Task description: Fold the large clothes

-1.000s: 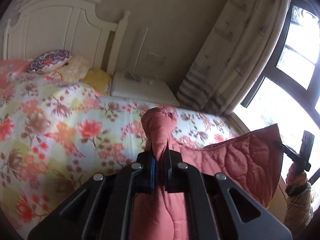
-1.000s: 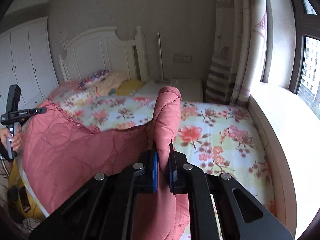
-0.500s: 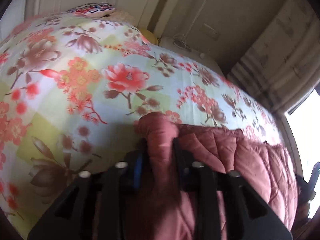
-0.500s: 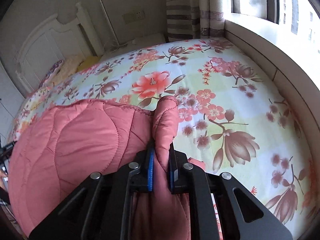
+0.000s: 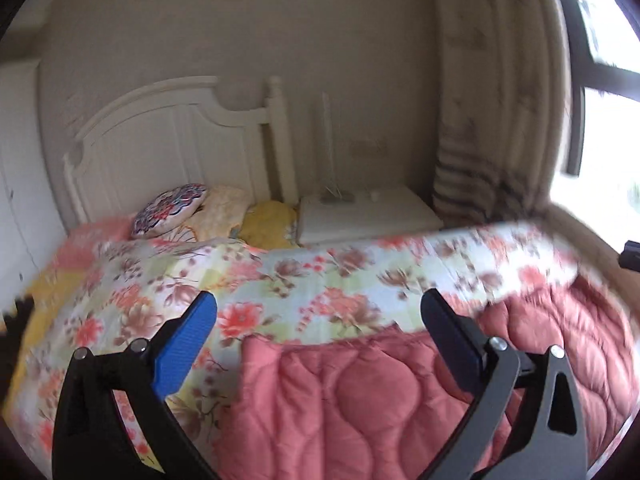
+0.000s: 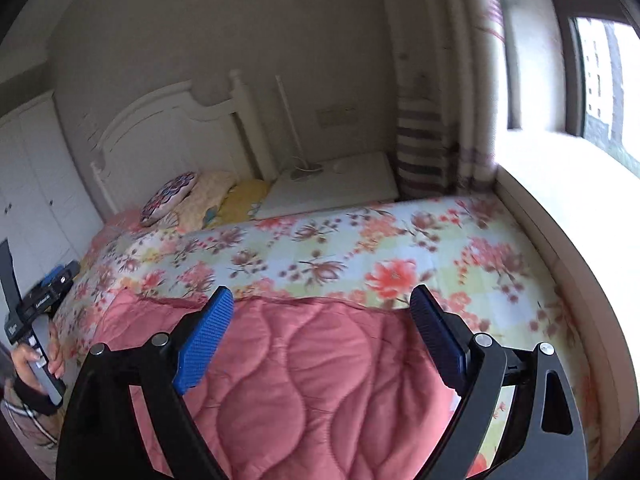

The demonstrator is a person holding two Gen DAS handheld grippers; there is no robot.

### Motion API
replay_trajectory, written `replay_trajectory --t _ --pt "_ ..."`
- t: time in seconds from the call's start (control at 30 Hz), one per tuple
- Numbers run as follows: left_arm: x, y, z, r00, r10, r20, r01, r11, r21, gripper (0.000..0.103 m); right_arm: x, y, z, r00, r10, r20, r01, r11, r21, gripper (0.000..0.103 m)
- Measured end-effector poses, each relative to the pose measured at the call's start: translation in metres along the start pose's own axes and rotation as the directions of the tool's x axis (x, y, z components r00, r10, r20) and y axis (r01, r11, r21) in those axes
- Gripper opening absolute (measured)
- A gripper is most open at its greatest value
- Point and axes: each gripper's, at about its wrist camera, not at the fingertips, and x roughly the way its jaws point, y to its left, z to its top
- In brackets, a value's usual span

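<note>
A pink quilted garment [image 5: 360,396] [image 6: 304,368] lies spread on the floral bedspread [image 5: 304,284] [image 6: 360,248], its far edge running across the bed. My left gripper [image 5: 318,306] hovers above the garment's far left corner, jaws opening wide, nothing between the blue pads. My right gripper [image 6: 322,300] hangs over the garment's far edge, jaws also opening, with cloth below them but none pinched. In the right wrist view a hand [image 6: 28,364] at the left edge holds the left tool.
A white headboard [image 5: 172,140], pillows [image 5: 170,210] and a yellow cushion [image 5: 268,224] sit at the bed's far end. A white nightstand [image 6: 332,190] stands beside a striped curtain [image 6: 424,148]. A window ledge [image 6: 560,184] runs along the right side.
Both grippers carried the garment's edge forward and down onto the bed, then let go. Both jaws went from shut on the cloth to wide apart, and the garment now lies flat.
</note>
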Motion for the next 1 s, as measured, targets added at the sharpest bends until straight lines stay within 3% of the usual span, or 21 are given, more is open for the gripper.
replay_trajectory --t 0.07,0.17,0.2,0.23,0.27,0.33,0.37,1.0 --pt "0.020 -0.031 -0.010 0.997 0.005 -0.076 0.001 0.997 0.083 0.101 0.020 0.036 -0.006 0.998 -0.026 -0.051 0.021 0.994 -0.103 0.087" --pt "0.064 -0.055 -0.036 0.977 -0.004 -0.213 0.037 0.988 0.151 0.101 0.065 0.061 -0.029 0.984 -0.049 -0.174 0.020 0.985 -0.170 0.087" --pt "0.086 -0.060 -0.052 0.963 0.010 -0.270 0.038 0.984 0.173 0.101 0.085 0.064 -0.041 0.973 -0.065 -0.219 0.024 0.982 -0.188 0.088" --pt "0.100 -0.058 -0.065 0.951 -0.008 -0.310 0.061 0.985 0.163 0.101 0.100 0.064 -0.054 0.964 -0.097 -0.249 0.042 0.975 -0.219 0.088" --pt "0.113 -0.050 -0.074 0.940 -0.065 -0.335 0.101 0.991 0.091 0.101 0.122 0.062 -0.072 0.954 -0.122 -0.273 0.050 0.965 -0.256 0.092" --pt "0.118 -0.036 -0.078 0.934 -0.115 -0.338 0.126 0.992 0.011 0.101 0.128 0.050 -0.081 0.970 -0.048 -0.240 0.004 0.983 -0.182 0.097" --pt "0.120 -0.034 -0.079 0.930 -0.126 -0.347 0.135 0.991 0.003 0.101 0.131 0.046 -0.079 0.965 -0.043 -0.260 0.001 0.988 -0.157 0.097" --pt "0.125 -0.037 -0.088 0.923 -0.144 -0.357 0.150 0.989 -0.011 0.101 0.137 0.045 -0.082 0.961 -0.023 -0.274 -0.015 0.990 -0.139 0.098"
